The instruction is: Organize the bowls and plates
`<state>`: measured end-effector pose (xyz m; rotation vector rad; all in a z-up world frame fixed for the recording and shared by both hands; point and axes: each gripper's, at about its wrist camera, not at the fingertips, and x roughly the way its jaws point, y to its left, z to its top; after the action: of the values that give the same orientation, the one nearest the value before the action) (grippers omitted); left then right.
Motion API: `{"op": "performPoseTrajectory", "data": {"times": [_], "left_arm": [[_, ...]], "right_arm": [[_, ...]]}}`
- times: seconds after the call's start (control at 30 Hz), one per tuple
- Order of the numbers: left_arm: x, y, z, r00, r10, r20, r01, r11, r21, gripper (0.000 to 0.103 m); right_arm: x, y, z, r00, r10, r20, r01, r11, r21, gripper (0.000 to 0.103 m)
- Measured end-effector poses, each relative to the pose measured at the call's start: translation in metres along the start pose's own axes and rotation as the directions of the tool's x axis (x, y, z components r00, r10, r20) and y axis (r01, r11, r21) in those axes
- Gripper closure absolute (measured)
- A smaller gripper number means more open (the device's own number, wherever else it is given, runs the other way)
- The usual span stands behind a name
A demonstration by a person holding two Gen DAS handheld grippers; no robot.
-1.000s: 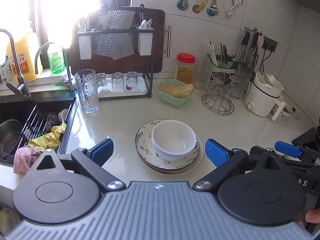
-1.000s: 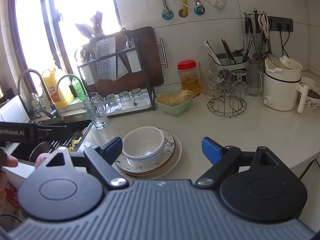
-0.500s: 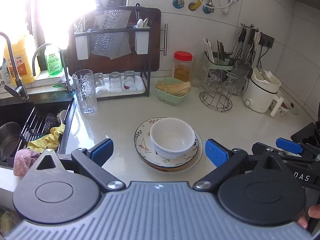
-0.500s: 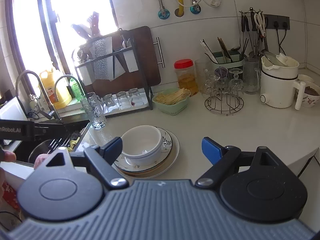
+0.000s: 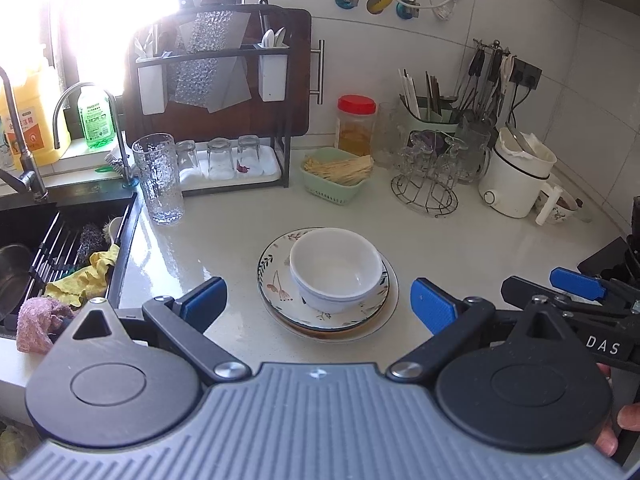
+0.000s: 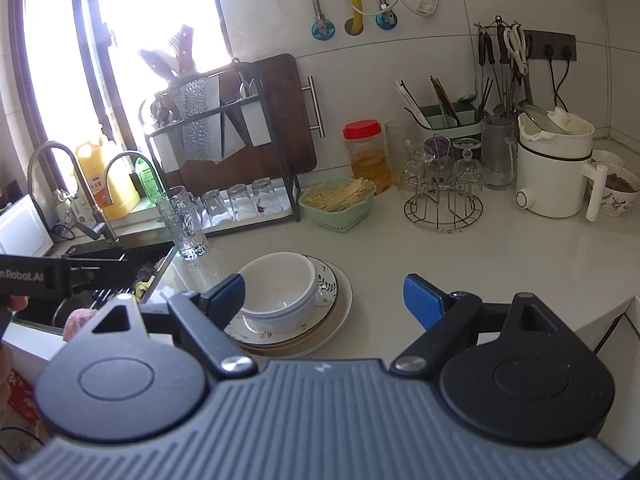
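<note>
Glossy white tiled wall (image 5: 500, 20) across top; blown-out bright window (image 6: 152, 20) upper left; pale speckled stone worktop (image 5: 500, 248) centre; black sink (image 5: 48, 216) lower left.

Left gripper (image 5: 318, 302) drawn slightly back from the stacked bowls (image 5: 335, 268), leaving them a little farther off on the counter (image 5: 224, 240).

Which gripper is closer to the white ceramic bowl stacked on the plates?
Left, slightly. The left gripper frames the white ceramic bowl head-on, open; the right gripper sits to its right, open, bowl by its left finger.
</note>
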<state>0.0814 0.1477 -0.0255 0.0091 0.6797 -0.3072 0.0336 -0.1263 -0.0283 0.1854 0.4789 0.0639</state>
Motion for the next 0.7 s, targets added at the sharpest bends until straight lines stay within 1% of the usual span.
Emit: {"op": "performPoseTrajectory", "data": {"times": [0.17, 0.37, 0.5, 0.7], "left_arm": [[0.0011, -0.001, -0.0028, 1.0, -0.006, -0.007, 0.006, 1.0, 0.016, 0.003], [0.001, 0.0011, -0.0047, 1.0, -0.012, -0.021, 0.013, 1.0, 0.007, 0.003], [0.0024, 0.0017, -0.0064, 0.999, -0.013, -0.03, 0.013, 1.0, 0.005, 0.003], [0.0027, 0.0023, -0.0069, 0.999, -0.025, -0.032, 0.025, 1.0, -0.002, 0.003]], "right_arm": [[-0.001, -0.0021, -0.0054, 1.0, -0.009, -0.008, 0.009, 1.0, 0.013, 0.015], [-0.0051, -0.0076, -0.0059, 1.0, -0.026, 0.004, 0.026, 0.999, 0.043, 0.015], [-0.0062, -0.0065, -0.0072, 0.999, -0.042, 0.006, 0.041, 0.999, 0.03, 0.015], [-0.0051, -0.0094, -0.0057, 0.999, -0.032, 0.001, 0.032, 0.998, 0.05, 0.015]]}}
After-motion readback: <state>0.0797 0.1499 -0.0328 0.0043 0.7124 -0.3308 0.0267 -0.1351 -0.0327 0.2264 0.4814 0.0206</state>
